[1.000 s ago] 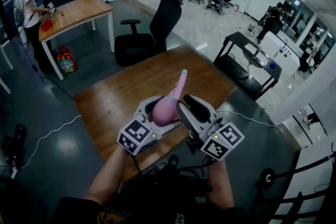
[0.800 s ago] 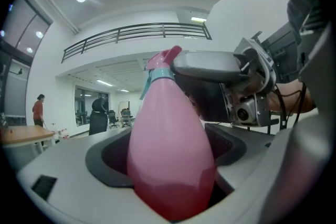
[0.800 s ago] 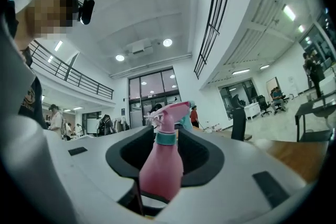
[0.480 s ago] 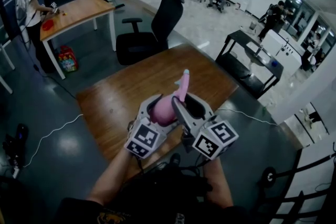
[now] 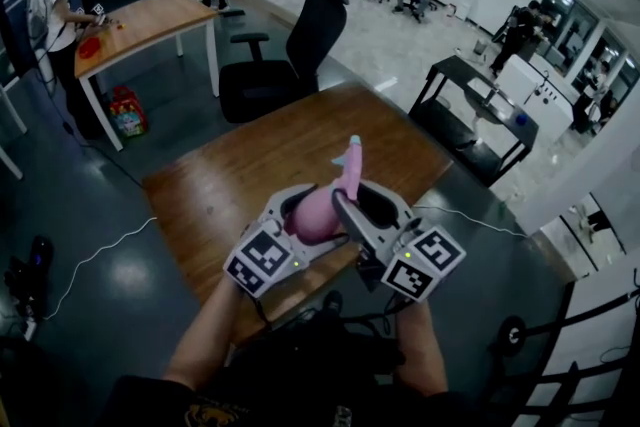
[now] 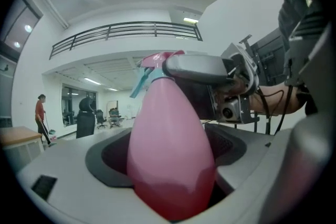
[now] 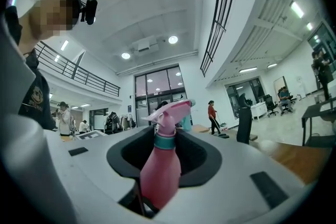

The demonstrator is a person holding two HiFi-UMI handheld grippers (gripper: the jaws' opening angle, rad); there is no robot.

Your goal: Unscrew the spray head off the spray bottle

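Note:
A pink spray bottle [image 5: 316, 212] hangs tilted above the wooden table [image 5: 240, 165], its spray head [image 5: 350, 158] pointing away from me. My left gripper [image 5: 303, 207] is shut on the wide body [image 6: 170, 165], which fills the space between its jaws. My right gripper [image 5: 356, 202] reaches in from the right at the neck. Its jaws have just been closing with the teal collar [image 7: 165, 143] and pink spray head [image 7: 171, 112] between them. One of its fingers [image 6: 197, 68] lies across the collar.
A black office chair [image 5: 290, 55] stands behind the table. A second wooden table [image 5: 140, 25] with a person beside it is at the far left. A black desk [image 5: 480, 105] is at the right, and a white cable [image 5: 90, 260] runs over the floor.
Both grippers and the bottle stay in about the same place over the table. The person in red at the back has walked to the right.

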